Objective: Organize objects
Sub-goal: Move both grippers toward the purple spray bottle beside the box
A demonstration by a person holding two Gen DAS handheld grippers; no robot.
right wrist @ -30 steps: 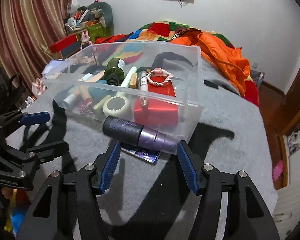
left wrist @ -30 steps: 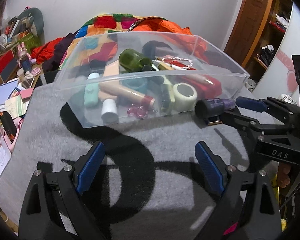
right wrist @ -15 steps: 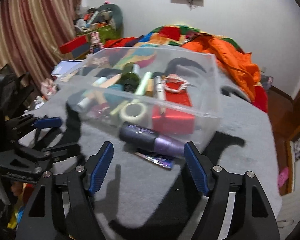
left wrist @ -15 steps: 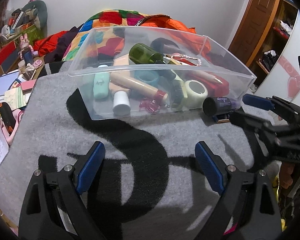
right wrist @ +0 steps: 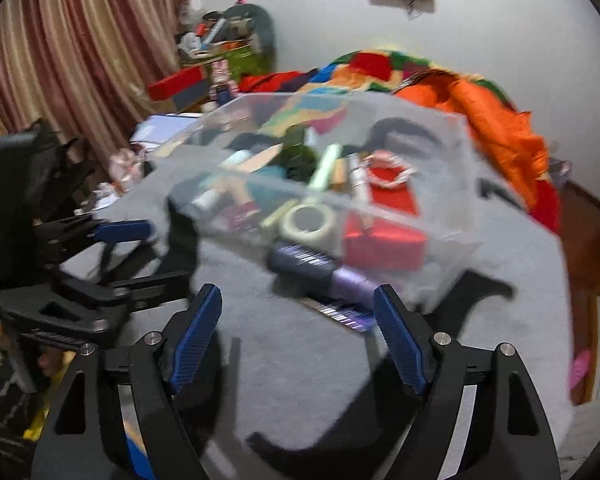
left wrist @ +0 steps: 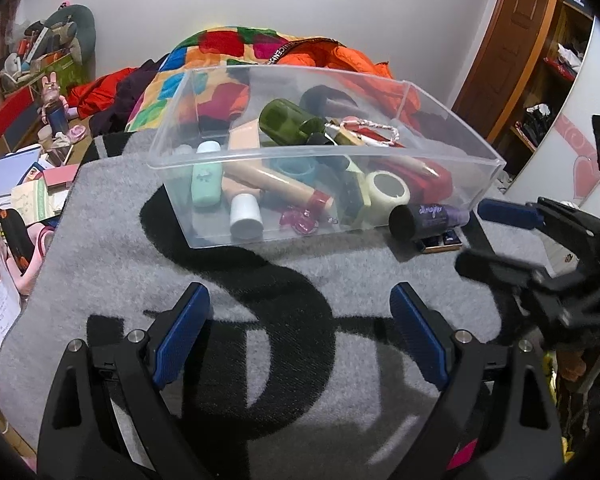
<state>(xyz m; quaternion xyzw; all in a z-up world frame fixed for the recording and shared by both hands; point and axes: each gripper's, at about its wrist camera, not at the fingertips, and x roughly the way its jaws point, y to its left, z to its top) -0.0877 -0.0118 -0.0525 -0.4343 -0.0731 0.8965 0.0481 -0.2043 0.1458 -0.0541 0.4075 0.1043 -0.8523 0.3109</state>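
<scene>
A clear plastic bin [left wrist: 452, 148] [right wrist: 440, 236] stands on the grey blanket, holding a green bottle [left wrist: 288, 122], a tape roll [left wrist: 388, 192], a red box [right wrist: 380, 240] and several small toiletries. A dark purple bottle [left wrist: 428, 220] [right wrist: 320, 270] lies outside against the bin's near wall, resting on a flat palette [left wrist: 440, 240] [right wrist: 336, 312]. My right gripper [right wrist: 298, 300] [left wrist: 488, 236] sits just short of that bottle; its jaws are opening with nothing between them. My left gripper [left wrist: 300, 312] [right wrist: 148, 254] hangs open over bare blanket, holding nothing.
The grey blanket [left wrist: 100, 280] has a large black pattern. Books, papers and clutter [left wrist: 28, 192] crowd its left edge. Colourful bedding and an orange jacket [right wrist: 496, 128] lie behind the bin. A wooden door [left wrist: 512, 40] and shelves stand at the right.
My right gripper's jaws have spread wider and drawn back a little from the purple bottle, which stays by the bin. The left gripper stays open.
</scene>
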